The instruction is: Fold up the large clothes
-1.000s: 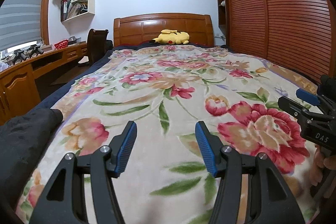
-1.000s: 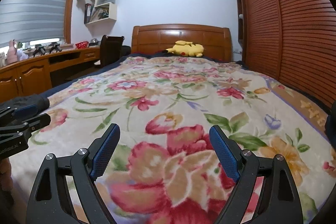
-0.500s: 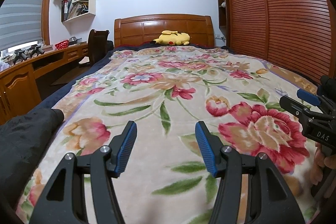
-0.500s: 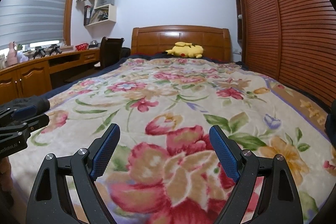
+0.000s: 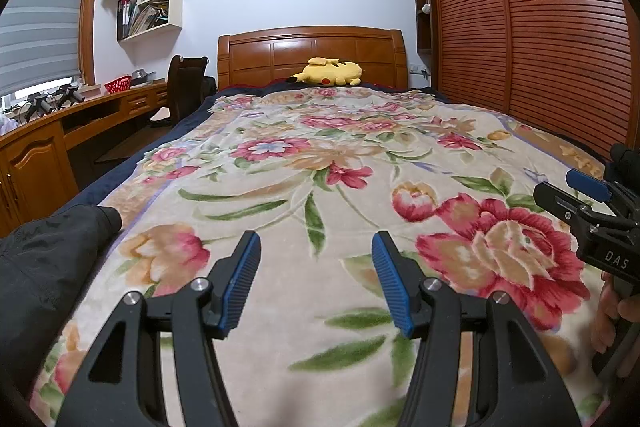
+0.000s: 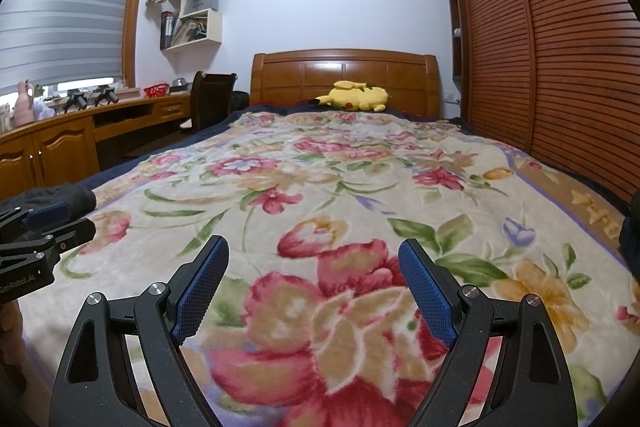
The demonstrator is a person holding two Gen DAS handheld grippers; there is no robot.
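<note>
A black garment [image 5: 48, 259] lies bunched at the near left edge of the bed, on the floral blanket [image 5: 320, 155]; the right wrist view shows only its tip [image 6: 68, 195]. My left gripper [image 5: 316, 239] hovers over the blanket just right of the garment, open with nothing between its blue pads. My right gripper [image 6: 314, 243] is open wider, over a big red flower, also holding nothing. Each gripper shows in the other's view: the right one [image 5: 588, 203] at the right edge, the left one [image 6: 40, 227] at the left edge. Neither touches the garment.
A yellow plush toy [image 5: 328, 74] lies by the wooden headboard [image 5: 312, 55]. A wooden desk [image 5: 36, 147] and a dark chair [image 5: 186, 87] line the left side, slatted wardrobe doors [image 5: 520, 27] the right. Another dark cloth [image 6: 631, 227] shows at the bed's right edge.
</note>
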